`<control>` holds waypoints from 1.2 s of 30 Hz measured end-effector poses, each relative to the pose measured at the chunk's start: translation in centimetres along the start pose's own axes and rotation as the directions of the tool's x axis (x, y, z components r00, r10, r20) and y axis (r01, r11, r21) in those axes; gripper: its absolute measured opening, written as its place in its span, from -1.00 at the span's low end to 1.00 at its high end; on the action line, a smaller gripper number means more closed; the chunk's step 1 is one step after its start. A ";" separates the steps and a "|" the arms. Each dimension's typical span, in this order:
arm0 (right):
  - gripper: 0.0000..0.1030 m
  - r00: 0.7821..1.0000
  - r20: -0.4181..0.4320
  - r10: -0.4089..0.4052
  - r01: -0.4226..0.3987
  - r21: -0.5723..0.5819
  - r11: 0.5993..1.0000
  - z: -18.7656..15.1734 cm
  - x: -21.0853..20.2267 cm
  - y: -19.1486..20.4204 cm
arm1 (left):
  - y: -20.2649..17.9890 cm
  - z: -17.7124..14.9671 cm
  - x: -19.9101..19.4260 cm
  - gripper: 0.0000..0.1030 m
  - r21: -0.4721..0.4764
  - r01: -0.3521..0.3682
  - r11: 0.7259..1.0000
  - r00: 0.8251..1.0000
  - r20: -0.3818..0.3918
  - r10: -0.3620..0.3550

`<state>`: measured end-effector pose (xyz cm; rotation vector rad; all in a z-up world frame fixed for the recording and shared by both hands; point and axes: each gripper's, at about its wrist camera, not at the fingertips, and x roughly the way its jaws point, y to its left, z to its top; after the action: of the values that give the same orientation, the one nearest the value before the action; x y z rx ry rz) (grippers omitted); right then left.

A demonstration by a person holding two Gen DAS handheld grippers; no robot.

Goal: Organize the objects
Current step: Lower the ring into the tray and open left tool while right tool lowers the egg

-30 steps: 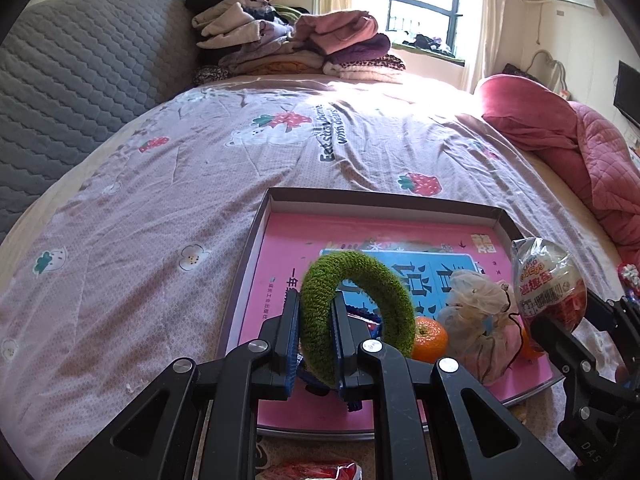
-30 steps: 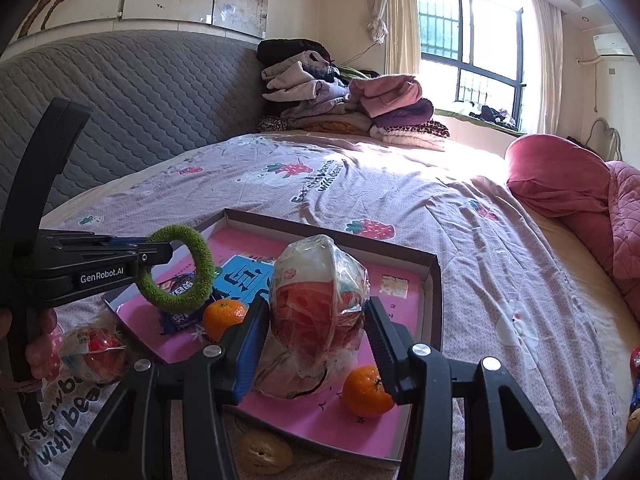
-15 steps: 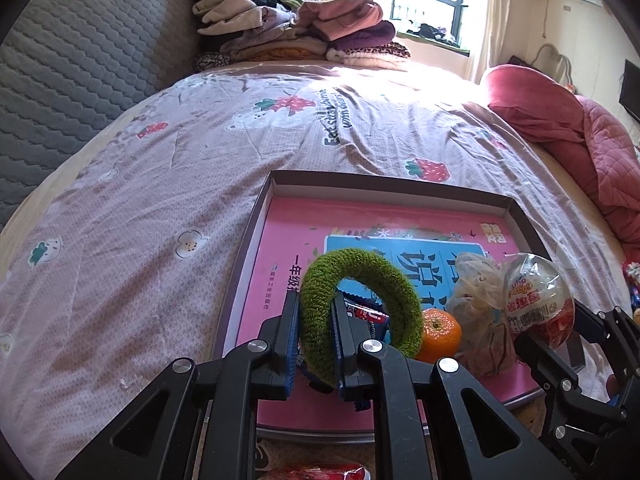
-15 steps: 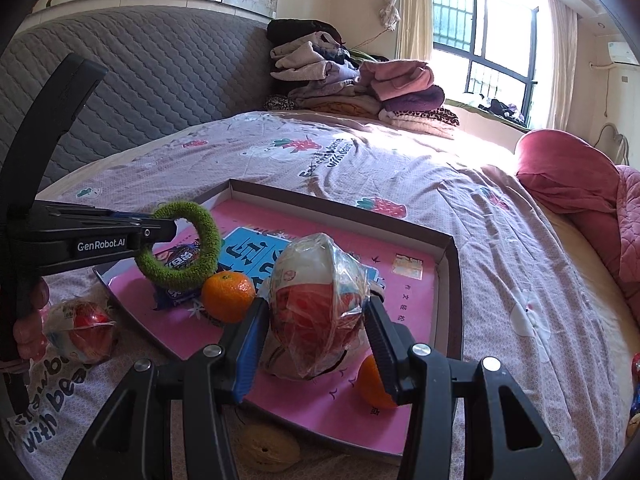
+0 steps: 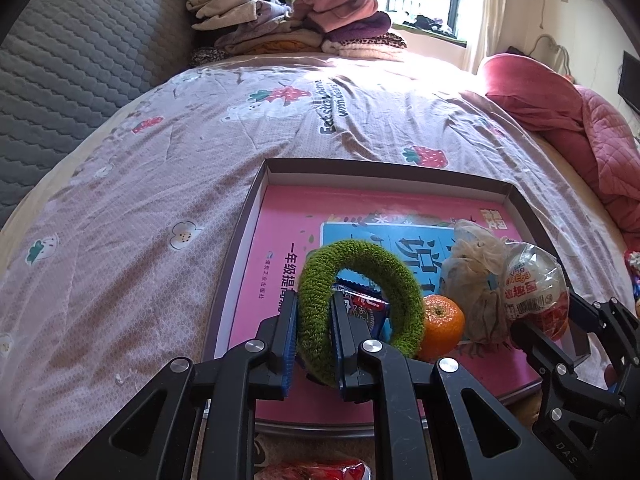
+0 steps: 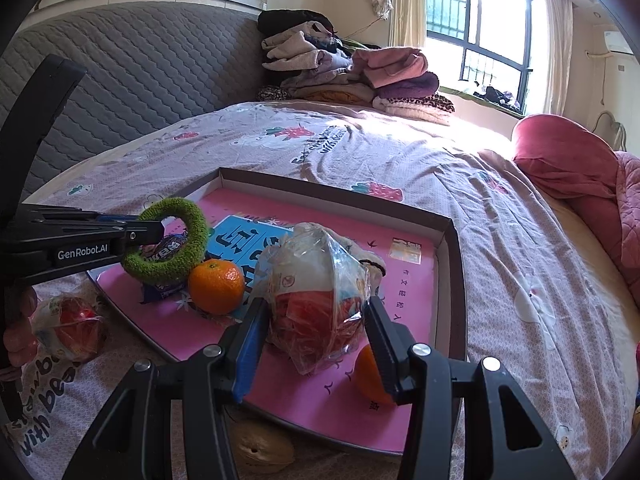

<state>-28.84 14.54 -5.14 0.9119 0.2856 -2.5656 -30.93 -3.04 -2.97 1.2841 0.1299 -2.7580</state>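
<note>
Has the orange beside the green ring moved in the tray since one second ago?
No. In the right wrist view the orange still lies against the near edge of the blue printed panel, as before.

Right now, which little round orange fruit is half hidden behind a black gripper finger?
The orange fruit at the pink tray's near edge; the other orange fruit, beside the green ring, shows fully.

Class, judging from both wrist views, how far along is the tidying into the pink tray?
Done: two oranges lie in the tray. In hand: left gripper clamps the green ring; right gripper holds a wrapped toy egg. Left: another wrapped egg on the bedspread.
</note>
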 end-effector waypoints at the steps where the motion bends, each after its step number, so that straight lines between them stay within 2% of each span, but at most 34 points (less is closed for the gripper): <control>1: -0.04 1.000 -0.002 0.000 0.000 0.001 1.000 0.0 0.1 -0.1 | -0.1 0.0 0.0 -0.70 0.001 0.001 1.000 1.000 -0.001 -0.001; 9: -0.03 1.000 -0.013 0.000 0.000 0.008 1.000 -0.2 0.3 -0.2 | -0.2 -0.2 0.2 -0.64 0.010 0.002 1.000 1.000 -0.013 -0.002; 11: -0.03 1.000 -0.018 0.003 -0.003 0.005 1.000 -0.2 0.4 -0.1 | -0.3 -0.3 0.2 -0.56 0.015 0.003 1.000 1.000 -0.020 -0.003; 18: -0.03 1.000 -0.020 -0.003 0.003 0.013 1.000 -0.2 0.4 -0.2 | -0.4 -0.5 0.3 -0.53 0.023 0.007 1.000 0.999 -0.036 -0.007; 23: -0.03 1.000 -0.028 -0.003 0.003 0.015 1.000 -0.3 0.4 -0.3 | -0.5 -0.5 0.2 -0.38 0.031 0.018 0.999 0.999 -0.044 -0.017; 28: -0.03 0.999 -0.044 -0.011 0.011 0.018 1.000 -0.3 0.6 -0.3 | -0.6 -0.7 0.0 -0.32 0.037 0.024 0.999 0.999 -0.044 -0.022; 31: -0.03 0.999 -0.047 -0.016 0.016 0.014 1.000 -0.3 0.5 -0.2 | -0.5 -0.7 -0.1 -0.20 0.034 0.033 0.999 0.999 -0.042 -0.031; 36: 0.04 0.998 -0.050 -0.027 0.027 0.012 1.000 -0.2 0.5 -0.3 | -0.5 -0.7 -0.3 -0.14 0.033 0.032 0.999 0.999 -0.038 -0.031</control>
<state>-29.22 14.77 -5.60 0.9839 0.2977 -2.5753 -30.27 -2.48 -3.12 1.3538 0.1082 -2.7748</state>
